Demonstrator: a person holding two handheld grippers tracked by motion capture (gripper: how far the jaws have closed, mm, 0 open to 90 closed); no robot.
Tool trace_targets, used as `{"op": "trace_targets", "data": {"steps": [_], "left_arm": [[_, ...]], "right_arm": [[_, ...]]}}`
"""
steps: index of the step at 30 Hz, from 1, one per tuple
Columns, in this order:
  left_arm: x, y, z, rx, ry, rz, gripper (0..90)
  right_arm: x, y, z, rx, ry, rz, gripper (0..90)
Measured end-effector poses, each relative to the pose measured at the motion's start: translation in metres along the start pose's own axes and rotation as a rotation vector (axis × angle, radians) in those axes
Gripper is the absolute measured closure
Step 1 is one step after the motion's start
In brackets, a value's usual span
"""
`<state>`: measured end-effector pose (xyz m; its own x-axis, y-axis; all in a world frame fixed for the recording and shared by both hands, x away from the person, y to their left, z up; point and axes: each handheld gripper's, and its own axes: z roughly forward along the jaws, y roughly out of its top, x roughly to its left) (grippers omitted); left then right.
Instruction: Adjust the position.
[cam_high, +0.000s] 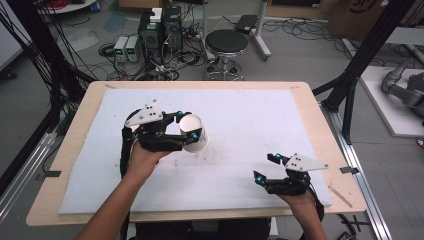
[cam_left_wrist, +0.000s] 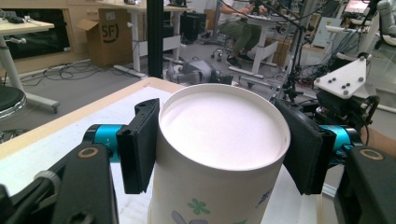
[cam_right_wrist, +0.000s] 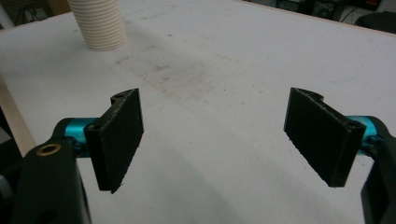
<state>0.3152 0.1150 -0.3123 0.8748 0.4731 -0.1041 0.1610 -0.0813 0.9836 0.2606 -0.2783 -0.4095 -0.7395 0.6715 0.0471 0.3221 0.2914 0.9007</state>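
Left hand-held gripper (cam_left_wrist: 219, 149): jaws closing on a white paper cup (cam_left_wrist: 219, 154), pads pressing its wall on both sides just under the rim, cup sitting upright between them with a green clover print facing the camera.

Right hand-held gripper (cam_right_wrist: 215, 135): jaws standing wide apart, gripping nothing, hovering over the white bench (cam_right_wrist: 224, 60); a ribbed cup (cam_right_wrist: 100, 23) standing well ahead of its left jaw.

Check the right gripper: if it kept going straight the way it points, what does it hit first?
Probably nothing close. The right gripper, jaws open, looks along bare white table pad. The ribbed cup stands off to the left of that line, though depth is hard to judge.
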Motion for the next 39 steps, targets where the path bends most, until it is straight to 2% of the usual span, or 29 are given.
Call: {"op": "trace_targets", "data": {"steps": [9, 17, 20, 25, 39], "left_arm": [[-0.003, -0.016, 0.008, 0.022, -0.022, 0.001, 35.0], [-0.005, -0.025, 0.016, 0.036, -0.063, 0.010, 35.1], [-0.006, -0.029, 0.020, 0.043, -0.093, 0.004, 35.1], [-0.012, -0.035, 0.026, 0.068, -0.139, 0.018, 35.1], [-0.025, -0.043, 0.041, 0.106, -0.221, 0.022, 35.2]], "right_arm": [[0.007, 0.011, 0.010, -0.007, 0.092, -0.031, 20.4], [0.014, 0.027, 0.026, -0.022, 0.161, -0.063, 20.4], [0.018, 0.032, 0.033, -0.026, 0.196, -0.079, 20.4], [0.024, 0.034, 0.044, -0.008, 0.240, -0.102, 20.4], [0.035, 0.041, 0.055, -0.011, 0.309, -0.133, 20.4]]}}
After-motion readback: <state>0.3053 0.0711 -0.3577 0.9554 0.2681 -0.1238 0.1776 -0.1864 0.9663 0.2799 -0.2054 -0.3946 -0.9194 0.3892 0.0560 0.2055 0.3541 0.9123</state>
